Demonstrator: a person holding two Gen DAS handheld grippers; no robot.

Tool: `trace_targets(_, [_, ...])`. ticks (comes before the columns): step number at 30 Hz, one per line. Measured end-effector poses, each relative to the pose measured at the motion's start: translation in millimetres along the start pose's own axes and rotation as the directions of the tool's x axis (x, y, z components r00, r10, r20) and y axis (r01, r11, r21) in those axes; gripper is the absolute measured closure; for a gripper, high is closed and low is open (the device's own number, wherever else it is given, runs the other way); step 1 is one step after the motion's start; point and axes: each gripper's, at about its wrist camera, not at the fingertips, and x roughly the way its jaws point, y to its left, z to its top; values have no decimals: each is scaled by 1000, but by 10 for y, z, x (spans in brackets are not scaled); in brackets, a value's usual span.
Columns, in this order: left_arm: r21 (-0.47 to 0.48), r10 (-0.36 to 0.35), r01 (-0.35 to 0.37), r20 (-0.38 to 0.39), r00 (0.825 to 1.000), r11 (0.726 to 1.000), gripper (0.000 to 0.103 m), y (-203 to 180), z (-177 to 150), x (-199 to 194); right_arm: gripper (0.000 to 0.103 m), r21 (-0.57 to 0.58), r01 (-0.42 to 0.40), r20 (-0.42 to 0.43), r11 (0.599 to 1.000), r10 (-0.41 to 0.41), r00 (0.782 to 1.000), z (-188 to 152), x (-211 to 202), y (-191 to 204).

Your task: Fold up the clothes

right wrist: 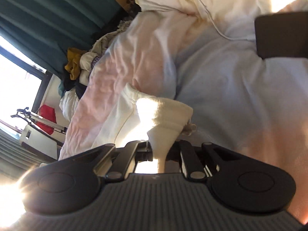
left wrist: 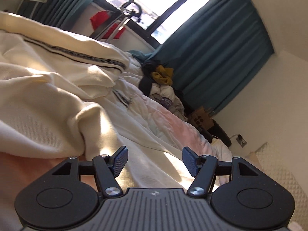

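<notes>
A cream garment with a dark patterned stripe lies crumpled on the bed, filling the left of the left wrist view. My left gripper is open and empty, low over the bedding just right of the garment. In the right wrist view my right gripper is shut on a ribbed cream cuff or hem of the same garment, which bunches up out of the jaws. A small knot of cord hangs beside the cuff.
The bed has a pastel pink and blue duvet. A pile of other clothes, mustard, black and white, lies at the far edge, also in the right wrist view. Teal curtains, a window, a dark flat object and a white cable lie around.
</notes>
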Motion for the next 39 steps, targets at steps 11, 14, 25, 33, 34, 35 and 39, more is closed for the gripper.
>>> trace_targets(11, [-400, 356, -330, -10, 934, 855, 31, 624, 174, -559, 94, -13, -34, 22, 999, 34, 999, -33, 0, 38])
trace_targets(14, [-477, 415, -373, -19, 910, 796, 30, 795, 178, -662, 94, 17, -51, 24, 999, 50, 998, -114, -80, -64])
trace_targets(25, [-672, 491, -333, 52, 869, 661, 91, 1492, 512, -1051, 94, 4, -100, 86, 995, 99, 991, -176, -155, -130])
trace_targets(33, [-584, 522, -351, 149, 840, 732, 94, 1290, 831, -1769, 94, -42, -119, 152, 992, 124, 981, -112, -201, -98])
trace_targets(34, [-584, 519, -344, 158, 840, 735, 94, 1281, 865, -1897, 94, -35, -121, 160, 992, 125, 979, -99, -213, -113])
trace_targets(35, [-594, 512, -331, 162, 844, 733, 95, 1288, 890, -2011, 94, -28, -124, 170, 992, 127, 977, -88, -231, -129])
trace_targets(39, [-629, 495, -303, 152, 855, 716, 95, 1362, 892, -2397, 95, -22, -153, 288, 988, 153, 945, -68, -464, -149])
